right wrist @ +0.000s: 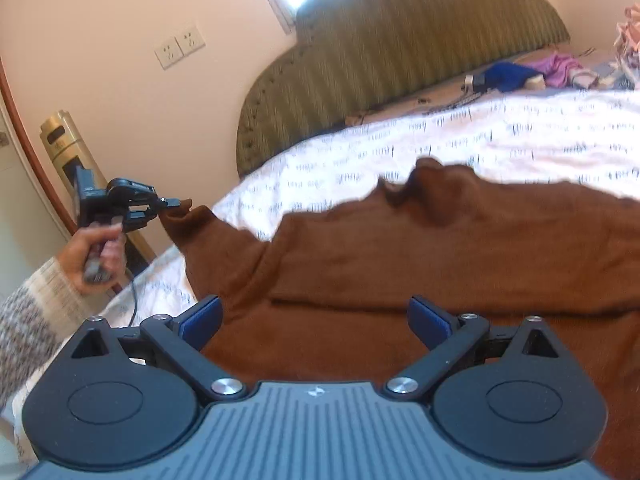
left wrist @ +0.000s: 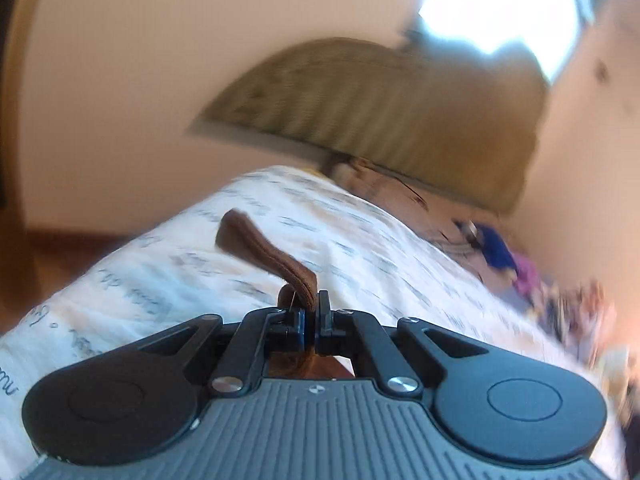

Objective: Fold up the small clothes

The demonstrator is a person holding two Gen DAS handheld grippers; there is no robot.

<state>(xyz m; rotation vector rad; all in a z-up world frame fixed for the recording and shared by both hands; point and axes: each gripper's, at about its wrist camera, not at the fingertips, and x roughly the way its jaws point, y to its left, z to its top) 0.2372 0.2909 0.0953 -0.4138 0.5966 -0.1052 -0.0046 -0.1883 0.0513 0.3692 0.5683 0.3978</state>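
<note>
A brown knitted garment (right wrist: 460,256) lies spread across the near part of a bed (right wrist: 440,140) covered with a white sheet printed with dark script. The left tongs (left wrist: 311,312) are pressed together on a narrow brown cuff (left wrist: 260,248) of that garment, which sticks up and away from their tips; in the right wrist view the same left tongs (right wrist: 176,202) are seen at the far left, off the edge of the bed, pinching the end of the sleeve (right wrist: 208,232) and drawing it out sideways from the body of the garment. A hand (right wrist: 94,252) in a speckled knit sleeve (right wrist: 28,308) grips their handle, and a dark cable hangs below it. The right tongs (right wrist: 314,322) stand wide, their blue pads (right wrist: 202,318) apart over the near edge of the garment with nothing pinched between them; whether they touch the cloth cannot be told. At the far end of the bed stands an olive striped headboard (right wrist: 400,52), and near it on the right lies a heap of other clothes (right wrist: 532,70), blue and purple among them. No container shows in either view. On the pink wall at the left are two white sockets (right wrist: 180,46), and a gold cylinder (right wrist: 64,136) stands below them. The left wrist view is blurred.
</note>
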